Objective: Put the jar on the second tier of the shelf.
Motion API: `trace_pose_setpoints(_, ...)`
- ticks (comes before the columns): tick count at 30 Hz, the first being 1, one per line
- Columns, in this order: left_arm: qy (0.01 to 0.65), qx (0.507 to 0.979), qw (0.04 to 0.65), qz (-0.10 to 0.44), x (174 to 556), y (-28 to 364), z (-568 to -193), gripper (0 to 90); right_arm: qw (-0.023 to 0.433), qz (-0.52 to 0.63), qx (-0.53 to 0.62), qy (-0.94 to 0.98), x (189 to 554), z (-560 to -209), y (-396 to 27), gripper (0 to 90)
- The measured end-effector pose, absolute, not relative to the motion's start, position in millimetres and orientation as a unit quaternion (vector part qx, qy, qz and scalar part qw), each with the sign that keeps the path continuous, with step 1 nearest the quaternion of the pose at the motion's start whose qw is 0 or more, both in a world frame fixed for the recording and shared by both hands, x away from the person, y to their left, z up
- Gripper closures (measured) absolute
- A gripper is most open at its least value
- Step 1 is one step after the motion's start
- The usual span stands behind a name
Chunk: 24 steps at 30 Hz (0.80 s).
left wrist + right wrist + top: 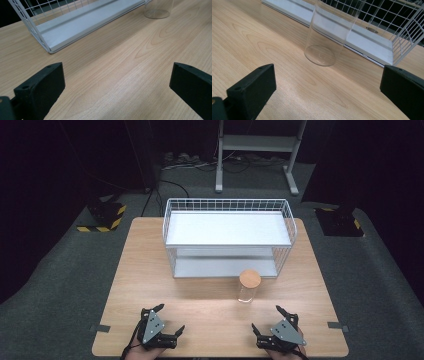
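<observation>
Standing upright ahead of right gripper [273,319]: glass jar [248,287], cork lid, axis vertical, nearer right than left gripper [168,318]; both jaws spread wide, empty

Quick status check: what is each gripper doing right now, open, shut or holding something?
Left gripper: open, holding nothing, over the light wooden table.
Right gripper: open, holding nothing, short of the clear glass jar with a cork lid.
</observation>
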State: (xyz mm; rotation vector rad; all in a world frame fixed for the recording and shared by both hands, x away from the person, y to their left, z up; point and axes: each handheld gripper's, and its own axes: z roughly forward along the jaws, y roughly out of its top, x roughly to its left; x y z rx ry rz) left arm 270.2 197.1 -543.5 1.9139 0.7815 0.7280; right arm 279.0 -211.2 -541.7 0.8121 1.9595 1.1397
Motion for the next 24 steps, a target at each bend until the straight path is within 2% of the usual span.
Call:
trace_pose_setpoints(4, 0.302, 0.789, 0.447, 0.294, 269.8, 195.7, -543.9, 0.4, 0.356, 0.444, 0.316, 0.759, 279.4, -541.6, -211.7, 0.0)
trace_pose_setpoints(11, 0.316, 0.784, 0.451, 0.287, 271.4, 198.4, -543.6, 0.5, 0.349, 0.454, 0.325, 0.752, 280.5, -541.1, -215.4, 0.0)
trace_pose_setpoints(24, 0.303, 0.794, 0.448, 0.278, 272.2, 197.0, -543.7, 0.6, 0.348, 0.456, 0.329, 0.75, 280.8, -540.9, -216.1, 0.0)
